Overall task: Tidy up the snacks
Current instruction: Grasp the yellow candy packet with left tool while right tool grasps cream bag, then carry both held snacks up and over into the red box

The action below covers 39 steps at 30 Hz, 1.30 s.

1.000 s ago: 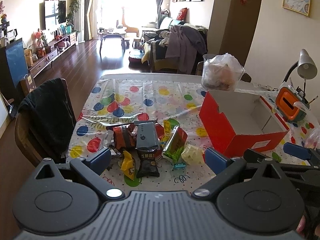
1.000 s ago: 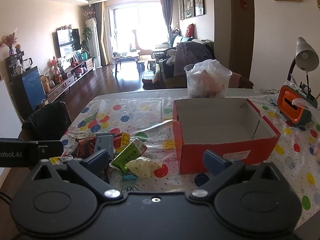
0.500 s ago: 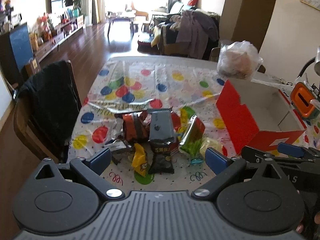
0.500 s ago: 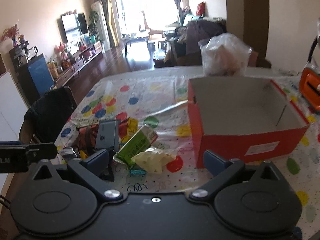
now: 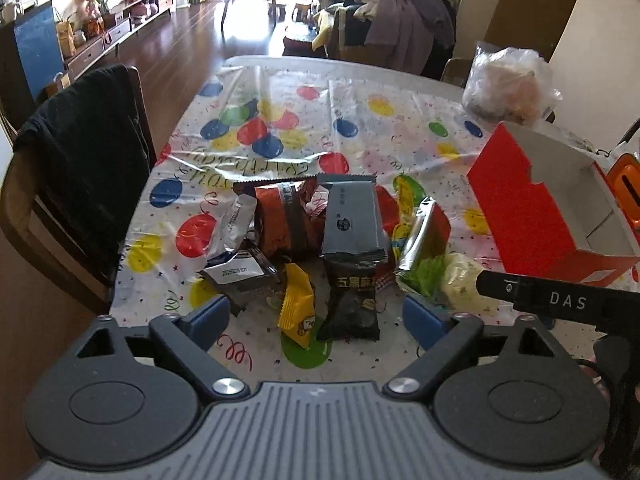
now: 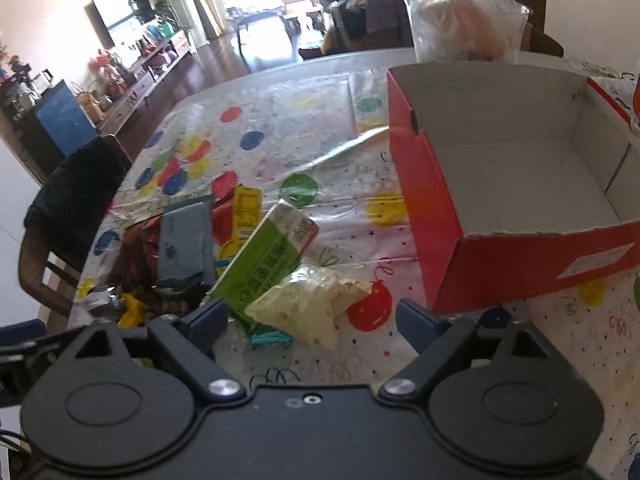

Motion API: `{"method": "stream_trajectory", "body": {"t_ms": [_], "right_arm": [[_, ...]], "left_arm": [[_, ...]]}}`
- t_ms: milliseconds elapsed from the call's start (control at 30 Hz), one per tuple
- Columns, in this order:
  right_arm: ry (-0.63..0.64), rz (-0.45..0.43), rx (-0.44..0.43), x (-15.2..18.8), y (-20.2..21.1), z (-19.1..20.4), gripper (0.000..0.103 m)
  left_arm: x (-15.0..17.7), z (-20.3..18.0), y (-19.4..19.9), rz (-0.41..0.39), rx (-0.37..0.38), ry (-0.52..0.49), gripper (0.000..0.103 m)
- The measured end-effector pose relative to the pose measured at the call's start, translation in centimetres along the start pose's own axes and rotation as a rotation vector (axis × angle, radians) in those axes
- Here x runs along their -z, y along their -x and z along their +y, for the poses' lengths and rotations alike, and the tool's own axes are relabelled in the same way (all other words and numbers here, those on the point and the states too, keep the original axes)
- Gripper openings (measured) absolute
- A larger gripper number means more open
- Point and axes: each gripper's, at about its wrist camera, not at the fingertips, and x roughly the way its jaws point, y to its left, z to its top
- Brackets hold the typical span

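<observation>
A heap of snack packets lies on the balloon-print tablecloth (image 5: 304, 120). In the left wrist view my left gripper (image 5: 316, 318) hovers over a yellow packet (image 5: 298, 304) and a black packet (image 5: 354, 300); its jaws are closing, wide apart, pressing on nothing. A grey packet (image 5: 352, 216) and a brown-red packet (image 5: 284, 220) lie farther back. In the right wrist view my right gripper (image 6: 316, 316) hangs above a pale cream packet (image 6: 312, 304) beside a green packet (image 6: 268, 260); its jaws are closing too, touching nothing. The empty red box (image 6: 516, 184) stands to the right.
A chair draped in black cloth (image 5: 84, 168) stands at the table's left edge. A plastic-wrapped container (image 6: 468, 20) sits behind the red box. An orange object (image 5: 626, 184) lies right of the box. The right gripper's black arm (image 5: 560, 300) crosses the left view's right side.
Both grippers have dropped and tilted down toward the snack heap, which now looms larger. Each pair of jaws has narrowed a little.
</observation>
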Motion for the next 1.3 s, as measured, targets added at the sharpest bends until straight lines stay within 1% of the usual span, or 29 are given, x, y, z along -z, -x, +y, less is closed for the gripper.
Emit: {"method": "stream_trajectory", "body": {"t_ms": [33,133,233,400,433,467,533,567,633,667,700,733,767,833,967,1133,1300], "right_arm": [[-0.011,0.012,0.002,-0.1,-0.4,-0.1,0.086],[-0.073,0.037,-0.006,-0.4,-1.5,-0.5,0.083],[-0.134,0.051,-0.011,-0.8,-2.3,-0.8,0.083],[-0.261,0.073,-0.044,-1.5,-3.6,-1.5,0.081],[-0.271,0.072,-0.036,-1.6,-3.8,-1.6,0.080],[-0.282,0.075,-0.028,-1.7,-4.1,-1.7,0.078],[-0.303,0.090,-0.030,-1.8,-4.6,-1.9,0.072],[-0.310,0.101,-0.029,-1.7,-4.8,-2.0,0.071],[-0.326,0.121,-0.032,-1.6,-5.2,-2.2,0.064],[-0.328,0.126,-0.032,-1.5,-5.4,-2.3,0.063],[-0.335,0.128,-0.039,-1.4,-5.5,-2.4,0.060],[-0.340,0.128,-0.046,-1.4,-5.5,-2.5,0.057],[-0.340,0.127,-0.049,-1.4,-5.5,-2.5,0.055],[-0.336,0.130,-0.062,-1.3,-5.5,-2.5,0.047],[-0.333,0.124,-0.063,-1.1,-5.2,-2.6,0.042],[-0.320,0.108,-0.067,-0.8,-4.5,-2.9,0.039],[-0.313,0.096,-0.072,-0.1,-3.1,-3.0,0.039]], "left_arm": [[-0.1,0.1,-0.5,0.005,-0.003,0.002,0.092],[-0.2,0.5,-1.9,0.029,0.005,0.023,0.085],[-0.3,0.9,-3.3,0.064,0.003,0.052,0.076],[-0.5,1.6,-4.9,0.100,0.023,0.102,0.071],[-0.5,1.8,-5.3,0.108,0.025,0.113,0.068],[-0.6,1.9,-5.7,0.118,0.028,0.126,0.064],[-0.5,2.2,-6.4,0.144,0.033,0.146,0.059],[-0.5,2.3,-6.6,0.153,0.034,0.154,0.057],[-0.5,2.5,-7.0,0.164,0.040,0.172,0.057],[-0.5,2.6,-7.0,0.165,0.045,0.178,0.056],[-0.6,2.6,-7.1,0.165,0.047,0.180,0.055],[-0.6,2.5,-7.2,0.167,0.049,0.181,0.053],[-0.7,2.5,-7.2,0.169,0.050,0.184,0.049],[-0.7,2.5,-7.2,0.175,0.055,0.191,0.041],[-0.5,2.4,-7.1,0.183,0.049,0.197,0.023],[0.0,2.6,-6.7,0.183,0.040,0.215,0.022],[0.4,2.5,-5.6,0.168,0.039,0.208,0.022]]}}
